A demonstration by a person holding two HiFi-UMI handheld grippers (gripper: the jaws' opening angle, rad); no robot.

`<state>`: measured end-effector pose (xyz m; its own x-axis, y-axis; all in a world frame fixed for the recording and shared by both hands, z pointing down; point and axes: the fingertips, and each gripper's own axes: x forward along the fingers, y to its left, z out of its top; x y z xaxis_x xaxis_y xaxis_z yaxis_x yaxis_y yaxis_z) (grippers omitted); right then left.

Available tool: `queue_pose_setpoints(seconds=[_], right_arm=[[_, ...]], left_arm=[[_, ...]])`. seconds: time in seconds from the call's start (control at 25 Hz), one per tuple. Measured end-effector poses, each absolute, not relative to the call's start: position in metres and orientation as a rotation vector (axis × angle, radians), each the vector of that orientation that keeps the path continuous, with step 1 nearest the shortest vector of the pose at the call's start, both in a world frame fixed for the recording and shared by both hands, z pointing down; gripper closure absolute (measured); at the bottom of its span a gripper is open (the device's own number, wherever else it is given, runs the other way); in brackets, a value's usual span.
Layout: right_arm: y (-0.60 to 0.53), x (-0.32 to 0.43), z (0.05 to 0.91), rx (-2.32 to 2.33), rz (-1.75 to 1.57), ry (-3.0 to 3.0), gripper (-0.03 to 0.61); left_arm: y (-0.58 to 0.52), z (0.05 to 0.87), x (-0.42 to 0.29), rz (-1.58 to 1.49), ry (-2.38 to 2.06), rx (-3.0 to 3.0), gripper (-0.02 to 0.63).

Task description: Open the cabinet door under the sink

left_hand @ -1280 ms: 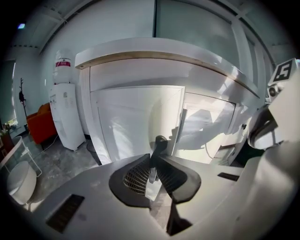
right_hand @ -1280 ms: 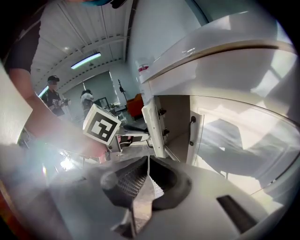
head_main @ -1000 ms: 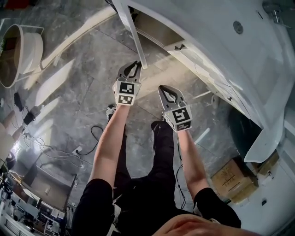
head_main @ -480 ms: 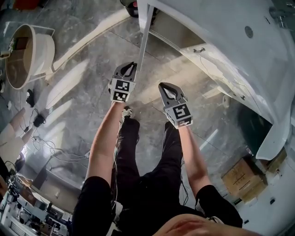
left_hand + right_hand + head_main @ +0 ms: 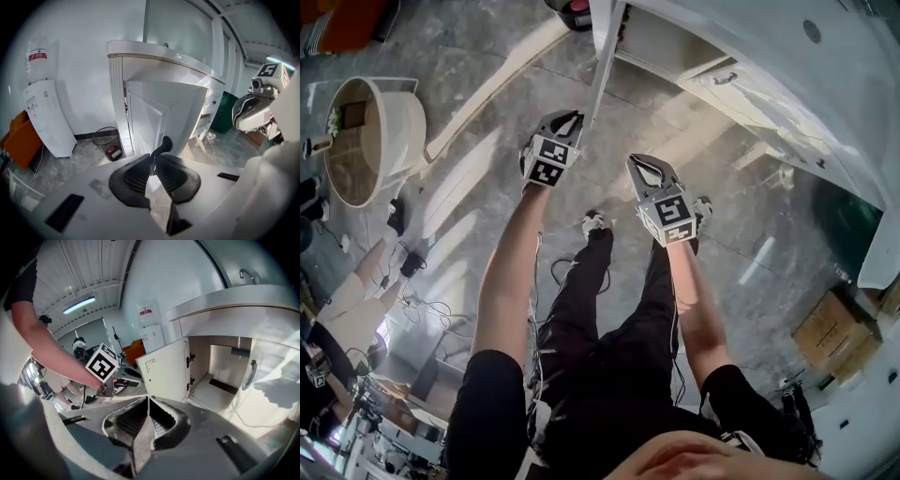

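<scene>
Grey marbled floor (image 5: pixel 469 56) fills the head view. At its upper left stands a round white tub (image 5: pixel 411 127) (tan inside), with loose cables (image 5: pixel 422 305) below it. A cardboard box (image 5: pixel 830 330) sits at lower right. At the left of the left gripper view, a white water dispenser (image 5: pixel 47 117) carries a bottle (image 5: pixel 36 58), with an orange seat (image 5: pixel 18 140) just beside it. A small red-and-black object (image 5: pixel 113 152) lies on the floor.

Open cabinet door (image 5: pixel 602 56) edge-on just ahead of left tool (image 5: pixel 572 118); bare floor (image 5: pixel 609 159) rightward.
</scene>
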<state>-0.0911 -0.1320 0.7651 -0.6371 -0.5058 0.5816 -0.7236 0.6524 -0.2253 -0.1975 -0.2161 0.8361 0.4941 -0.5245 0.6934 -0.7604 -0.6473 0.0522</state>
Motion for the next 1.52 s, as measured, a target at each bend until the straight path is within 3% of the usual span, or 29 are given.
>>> queue_pose_setpoints(seconds=[0.72, 1.28, 1.52], right_arm=[[-0.13, -0.115, 0.72, 0.933, 0.569, -2.334, 0.509], [-0.123, -0.115, 0.615, 0.878, 0.415, -2.354, 0.509], [-0.096, -0.11, 0.545, 0.873, 0.282, -2.365, 0.512]], left_arm=[[-0.209, 0.819, -0.258, 0.817, -1.169, 2.276, 0.572], [-0.148, 0.624, -0.231, 0.373, -1.26, 2.373, 0.572], [-0.1, 0.541, -0.214, 0.421, -1.218, 2.528, 0.572]])
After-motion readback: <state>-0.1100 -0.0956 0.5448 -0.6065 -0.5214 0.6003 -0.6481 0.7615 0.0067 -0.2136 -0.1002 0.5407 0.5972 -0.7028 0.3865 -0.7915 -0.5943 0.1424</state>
